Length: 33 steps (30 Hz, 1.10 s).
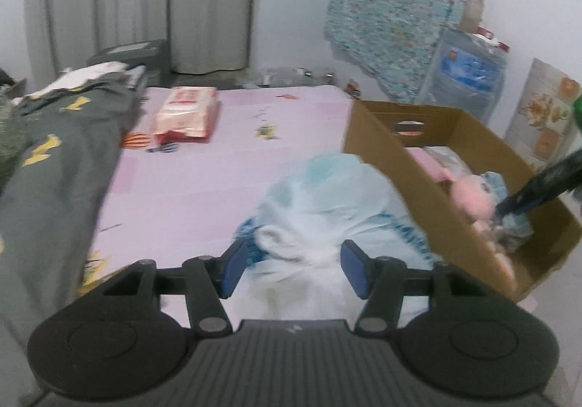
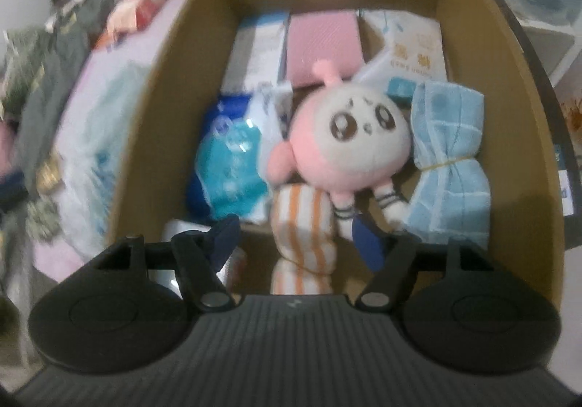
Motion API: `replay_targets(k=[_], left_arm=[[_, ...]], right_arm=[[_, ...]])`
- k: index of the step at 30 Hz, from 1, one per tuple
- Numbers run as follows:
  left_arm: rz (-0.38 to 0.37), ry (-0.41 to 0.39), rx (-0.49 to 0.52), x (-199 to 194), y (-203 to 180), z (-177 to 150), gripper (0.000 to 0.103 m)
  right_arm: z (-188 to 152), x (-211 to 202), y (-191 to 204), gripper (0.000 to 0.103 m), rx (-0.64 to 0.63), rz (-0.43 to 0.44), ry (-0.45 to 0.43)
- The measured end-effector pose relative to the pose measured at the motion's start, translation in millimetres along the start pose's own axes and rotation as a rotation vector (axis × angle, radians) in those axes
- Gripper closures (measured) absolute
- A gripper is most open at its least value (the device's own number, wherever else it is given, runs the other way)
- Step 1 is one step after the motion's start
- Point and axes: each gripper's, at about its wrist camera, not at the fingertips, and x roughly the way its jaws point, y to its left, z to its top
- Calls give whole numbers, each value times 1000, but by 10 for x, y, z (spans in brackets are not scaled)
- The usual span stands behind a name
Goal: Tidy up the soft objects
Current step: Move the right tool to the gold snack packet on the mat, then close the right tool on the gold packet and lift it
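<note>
That bag (image 1: 327, 210) on the bed looks light, squishy and slippery; left gripper (image 1: 294, 268) jaws gape around its bunched top. Right gripper (image 2: 298, 239), jaws open too, over the box (image 2: 473, 6).

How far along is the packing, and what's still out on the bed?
Mostly packed: the cardboard box already holds the pink plush, blue towel bundle, striped roll and several packs. Neither tool holds anything: the right gripper is over the box with jaws open, and the left gripper has open jaws around the white plastic bag on the bed. The red-and-white pack is also left.
</note>
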Motion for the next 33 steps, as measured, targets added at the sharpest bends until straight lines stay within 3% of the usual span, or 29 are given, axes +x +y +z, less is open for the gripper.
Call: replay_targets(k=[4, 9, 17, 21, 24, 33], left_arm=[[82, -11, 3, -168, 220, -100, 35], [195, 9, -15, -315, 510, -301, 26], [265, 46, -79, -316, 825, -593, 27], [319, 52, -102, -200, 931, -633, 39], [318, 62, -142, -61, 1061, -599, 43], [271, 174, -254, 440, 1436, -526, 50]], right_arm=[[149, -162, 305, 34, 9, 122, -48], [371, -161, 1012, 30, -78, 291, -60], [556, 420, 2375, 30, -208, 479, 104], [558, 797, 2958, 30, -258, 493, 195], [546, 1149, 3294, 30, -255, 486, 260], [589, 2224, 3644, 35, -123, 439, 426]])
